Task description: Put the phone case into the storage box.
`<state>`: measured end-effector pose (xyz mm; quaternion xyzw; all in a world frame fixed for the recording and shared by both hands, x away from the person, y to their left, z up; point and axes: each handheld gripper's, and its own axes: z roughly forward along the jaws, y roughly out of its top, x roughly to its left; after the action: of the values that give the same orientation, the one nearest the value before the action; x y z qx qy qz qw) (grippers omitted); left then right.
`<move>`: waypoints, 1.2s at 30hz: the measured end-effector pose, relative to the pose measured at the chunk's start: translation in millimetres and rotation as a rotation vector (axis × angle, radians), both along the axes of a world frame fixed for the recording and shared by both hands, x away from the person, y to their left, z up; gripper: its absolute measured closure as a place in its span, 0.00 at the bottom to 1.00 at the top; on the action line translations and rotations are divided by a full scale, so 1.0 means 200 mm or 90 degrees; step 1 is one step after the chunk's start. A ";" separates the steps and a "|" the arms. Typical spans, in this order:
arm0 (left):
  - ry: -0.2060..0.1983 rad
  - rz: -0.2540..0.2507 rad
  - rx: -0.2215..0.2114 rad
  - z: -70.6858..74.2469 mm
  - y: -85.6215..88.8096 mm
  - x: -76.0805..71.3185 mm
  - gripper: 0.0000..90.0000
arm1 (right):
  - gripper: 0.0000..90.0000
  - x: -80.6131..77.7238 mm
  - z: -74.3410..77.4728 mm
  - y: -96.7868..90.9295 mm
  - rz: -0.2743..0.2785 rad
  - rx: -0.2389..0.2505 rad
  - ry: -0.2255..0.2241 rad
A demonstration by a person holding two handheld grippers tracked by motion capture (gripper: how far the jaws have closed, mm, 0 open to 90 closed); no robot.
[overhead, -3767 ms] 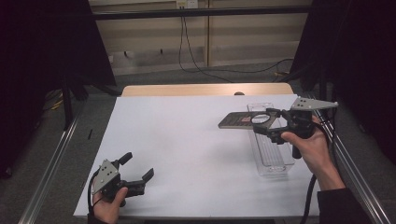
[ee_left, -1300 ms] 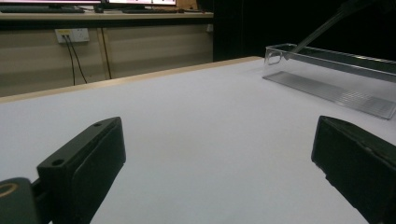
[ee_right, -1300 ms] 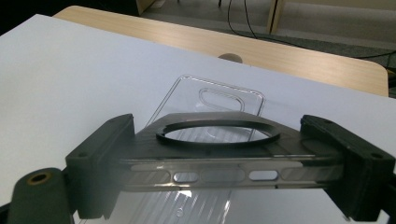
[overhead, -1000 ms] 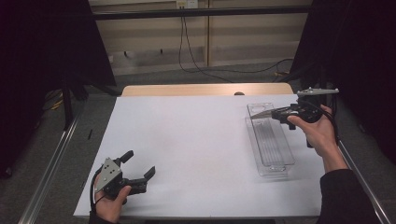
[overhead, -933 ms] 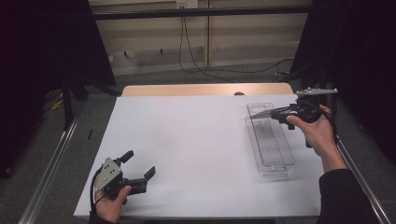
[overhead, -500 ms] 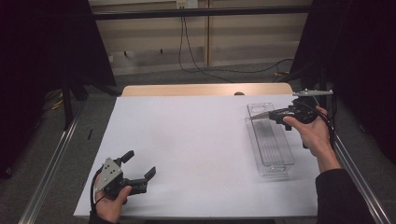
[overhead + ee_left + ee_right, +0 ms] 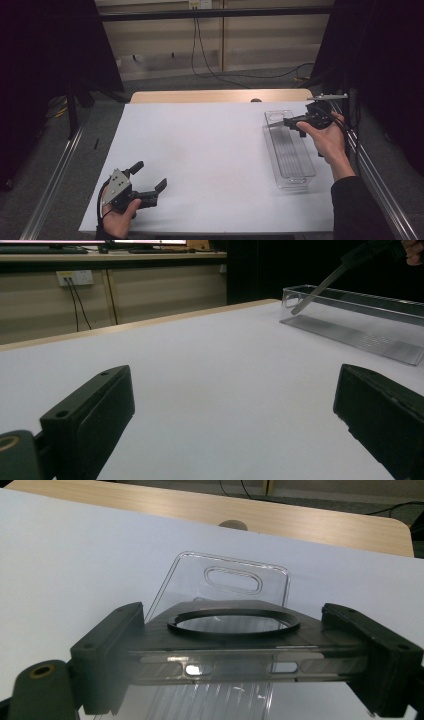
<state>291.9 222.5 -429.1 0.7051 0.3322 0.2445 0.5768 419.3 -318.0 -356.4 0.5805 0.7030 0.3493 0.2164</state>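
One clear phone case (image 7: 225,645), thin, glossy, black-ringed, pinched flat between right gripper (image 7: 240,650) jaws above far end of one transparent ribbed rectangular tray (image 7: 300,177). Left gripper (image 7: 148,180) near table's front corner, jaws spread, empty.

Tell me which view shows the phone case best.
The right gripper view: the phone case sits close between the jaws, ring and cutouts plain. The high view shows it edge-on, small. The left gripper view shows a thin slanted edge.

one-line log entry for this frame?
right gripper: shut on phone case | over clear tray far end | left gripper: open, idle
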 end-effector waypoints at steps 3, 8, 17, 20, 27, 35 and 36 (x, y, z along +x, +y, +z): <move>0.000 -0.002 0.000 0.00 0.00 0.00 0.03 | 0.13 0.01 -0.01 0.01 -0.009 -0.003 -0.002; 0.000 -0.001 0.000 0.00 0.00 0.00 0.03 | 0.13 0.02 -0.01 0.04 -0.018 -0.016 -0.002; 0.001 -0.005 0.004 0.00 0.00 0.00 0.03 | 0.13 0.05 -0.03 0.08 -0.042 -0.028 -0.001; 0.001 -0.005 0.004 0.00 -0.01 0.00 0.03 | 0.13 0.06 -0.03 0.09 -0.050 -0.025 -0.002; 0.003 -0.009 0.005 0.00 -0.01 0.01 0.03 | 0.13 0.09 -0.01 0.11 -0.062 -0.031 -0.009; 0.004 -0.012 0.002 0.00 -0.01 0.01 0.03 | 0.13 0.11 -0.02 0.11 -0.065 -0.034 -0.037; 0.004 -0.010 0.003 0.00 -0.01 0.01 0.03 | 0.13 0.11 -0.02 0.12 -0.065 -0.034 -0.040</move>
<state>293.7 220.0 -429.9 0.7100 0.3278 0.2384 0.5759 441.9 -294.6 -361.0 0.5985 0.6743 0.3369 0.2714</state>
